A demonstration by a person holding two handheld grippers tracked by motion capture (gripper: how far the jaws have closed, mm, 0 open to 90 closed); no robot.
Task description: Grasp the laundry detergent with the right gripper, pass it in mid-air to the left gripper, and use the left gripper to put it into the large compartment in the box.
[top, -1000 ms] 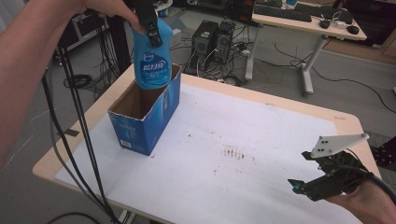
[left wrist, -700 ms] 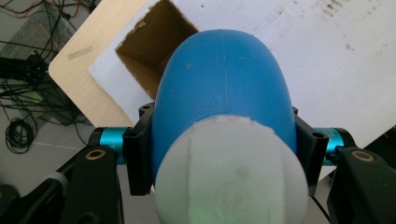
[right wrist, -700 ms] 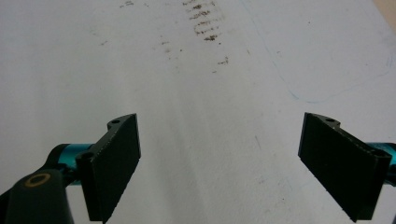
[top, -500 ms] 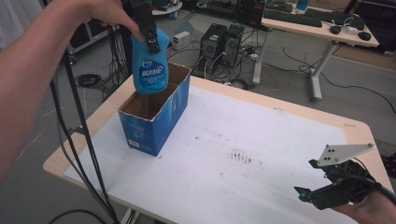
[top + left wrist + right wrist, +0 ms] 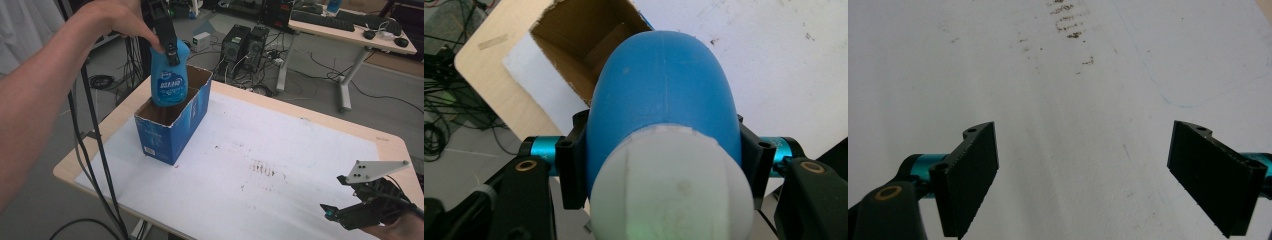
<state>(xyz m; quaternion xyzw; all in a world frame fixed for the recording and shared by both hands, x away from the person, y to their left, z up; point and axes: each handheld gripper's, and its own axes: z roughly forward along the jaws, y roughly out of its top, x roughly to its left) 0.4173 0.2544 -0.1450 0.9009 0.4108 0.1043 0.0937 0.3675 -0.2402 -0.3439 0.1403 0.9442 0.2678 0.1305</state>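
A blue bottle (image 5: pixel 169 85) with a white cap (image 5: pixel 671 187) hangs upright, its base dipping into an open blue cardboard box (image 5: pixel 172 127) at the table's left. My left gripper (image 5: pixel 167 42) is shut on the bottle just below the cap, jaws pressing both sides of the blue body (image 5: pixel 664 105). The box's brown inside (image 5: pixel 584 35) lies beneath the bottle. My right gripper (image 5: pixel 332 212) hovers at the table's near right corner, open, with nothing between its pads (image 5: pixel 970 175).
A white mat (image 5: pixel 280 150) with brown smudges (image 5: pixel 1068 22) covers the wooden table (image 5: pixel 75 165). Black cables (image 5: pixel 95 150) hang past the left edge. Behind the table stand computer towers (image 5: pixel 245 42) and a desk (image 5: pixel 350 30).
My left gripper has lowered the bottle, so its base now sits inside the box opening. The right gripper has stayed near the right corner.
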